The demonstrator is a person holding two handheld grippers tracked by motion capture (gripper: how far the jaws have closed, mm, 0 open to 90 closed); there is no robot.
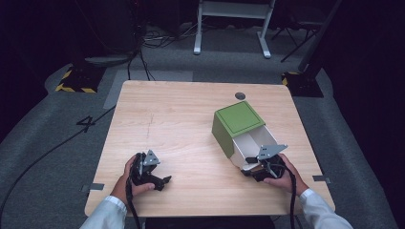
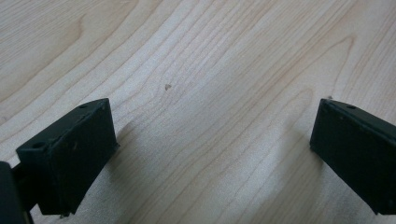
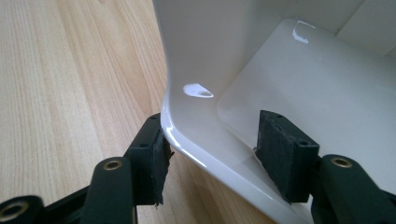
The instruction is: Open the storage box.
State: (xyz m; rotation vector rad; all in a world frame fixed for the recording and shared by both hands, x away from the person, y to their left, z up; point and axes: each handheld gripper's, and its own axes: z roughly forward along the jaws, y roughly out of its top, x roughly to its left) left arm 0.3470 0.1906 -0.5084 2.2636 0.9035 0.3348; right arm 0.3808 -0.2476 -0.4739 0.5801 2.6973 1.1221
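Observation:
A green box stands right of the table's centre with its white drawer pulled out toward me. My right gripper is at the drawer's near end. In the right gripper view its jaws straddle the drawer's glossy white front wall: one pad touches the outside corner, the other sits inside with a gap to the wall. My left gripper rests low over the wooden table near the front left, jaws wide apart with bare wood between them.
A small round hole marks the table's far edge behind the box. Black cables run over the grey floor at left. A white frame and yellow-black striped bases stand beyond the table.

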